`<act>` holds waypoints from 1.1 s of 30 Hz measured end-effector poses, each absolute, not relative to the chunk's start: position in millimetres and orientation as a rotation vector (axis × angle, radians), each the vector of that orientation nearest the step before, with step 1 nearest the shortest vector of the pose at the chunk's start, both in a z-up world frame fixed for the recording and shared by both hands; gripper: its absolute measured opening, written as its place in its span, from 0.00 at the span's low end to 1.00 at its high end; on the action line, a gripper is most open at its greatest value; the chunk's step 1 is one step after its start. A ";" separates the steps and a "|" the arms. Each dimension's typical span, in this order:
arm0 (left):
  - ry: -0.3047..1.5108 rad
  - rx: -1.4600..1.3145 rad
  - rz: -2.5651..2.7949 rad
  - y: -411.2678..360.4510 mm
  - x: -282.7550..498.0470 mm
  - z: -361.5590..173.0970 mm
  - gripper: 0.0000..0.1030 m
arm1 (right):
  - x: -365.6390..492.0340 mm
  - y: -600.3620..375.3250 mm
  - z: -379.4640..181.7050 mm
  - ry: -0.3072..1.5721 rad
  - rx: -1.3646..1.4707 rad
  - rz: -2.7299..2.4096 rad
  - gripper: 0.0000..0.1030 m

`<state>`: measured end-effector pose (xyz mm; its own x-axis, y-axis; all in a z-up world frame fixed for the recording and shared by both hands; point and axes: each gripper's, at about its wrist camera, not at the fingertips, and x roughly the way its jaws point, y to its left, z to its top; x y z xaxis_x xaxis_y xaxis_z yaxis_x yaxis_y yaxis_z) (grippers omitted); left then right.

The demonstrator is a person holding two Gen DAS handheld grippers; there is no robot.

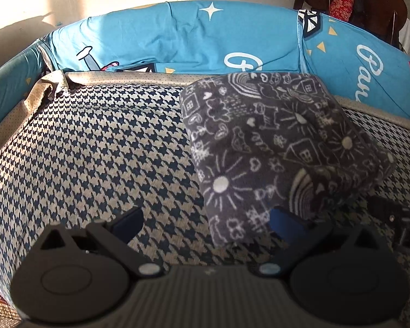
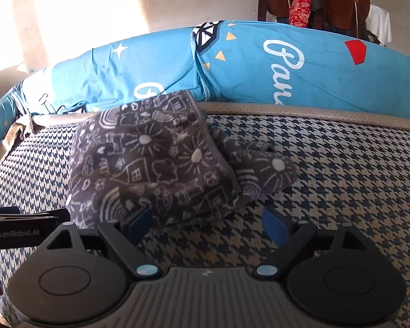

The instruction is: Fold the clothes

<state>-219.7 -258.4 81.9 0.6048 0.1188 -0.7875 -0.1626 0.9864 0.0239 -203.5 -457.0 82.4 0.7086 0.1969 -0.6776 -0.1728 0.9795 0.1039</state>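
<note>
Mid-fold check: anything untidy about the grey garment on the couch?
Yes. The grey patterned garment is folded, but a bunched flap sticks out past its hemmed right edge onto the houndstooth seat, so the bundle isn't square.

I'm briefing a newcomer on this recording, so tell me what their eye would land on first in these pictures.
First comes the grey doodle-print garment, folded into a lumpy bundle on the houndstooth cover, with a loose flap spilling out on one side in the right wrist view. Behind it runs a bright blue cushion with white script, stars and triangles. In the foreground the left gripper and right gripper both stand open, holding nothing.
</note>
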 end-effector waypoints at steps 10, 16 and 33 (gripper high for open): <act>0.940 -0.054 0.167 -260.1 -234.4 75.2 1.00 | -218.3 -462.1 74.6 0.802 -0.001 0.221 0.86; 0.964 -0.052 0.163 -262.5 -240.3 69.4 1.00 | -222.7 -463.2 69.1 0.831 -0.009 0.237 0.86; 0.992 -0.051 0.166 -262.9 -243.2 64.4 1.00 | -223.9 -454.0 59.3 0.883 -0.060 0.280 0.86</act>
<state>-243.2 -262.9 64.4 0.5352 0.1160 -0.8367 -0.1621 0.9862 0.0331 -223.9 -454.0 59.3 0.6014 0.2164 -0.7691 -0.2659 0.9620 0.0627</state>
